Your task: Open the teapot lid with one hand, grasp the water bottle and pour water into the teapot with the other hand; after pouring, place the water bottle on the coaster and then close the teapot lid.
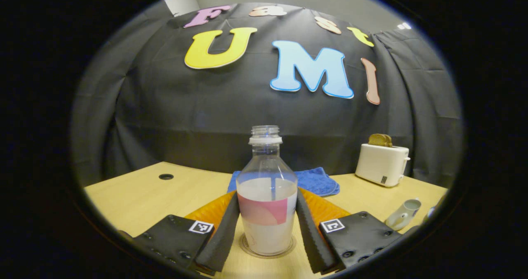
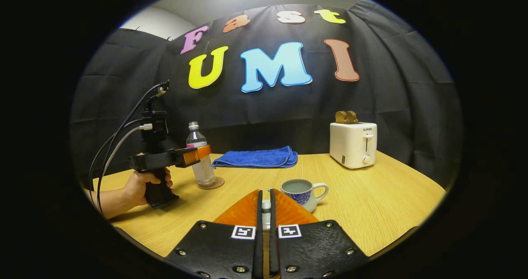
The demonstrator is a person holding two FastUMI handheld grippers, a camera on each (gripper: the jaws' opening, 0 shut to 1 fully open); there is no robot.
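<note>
Clear plastic water bottle is the landmark: uncapped, upright, about half full of cloudy white liquid, standing on a round coaster on the wooden counter.

Left to right, left gripper view: the left hand-held gripper straddles the bottle, one finger on each side at label height. Fingers look to be touching or just beside the bottle wall; can't tell if they press. Behind the bottle, a blue towel. Farther right of the bottle, a white toaster with toast in the slot. Nearer and right of the bottle, at the frame edge, a white spout-like piece, likely the teapot.

Right gripper view: a hand left of the bottle holds the left hand-held gripper by its grip, fingers around the bottle on the coaster. Right of the bottle and nearer the camera, the teapot sits lidless, liquid visible inside, handle to the right. The right hand-held gripper is almost fully closed, pinching a small white knobbed thing, apparently the lid, just in front of the teapot.
</note>
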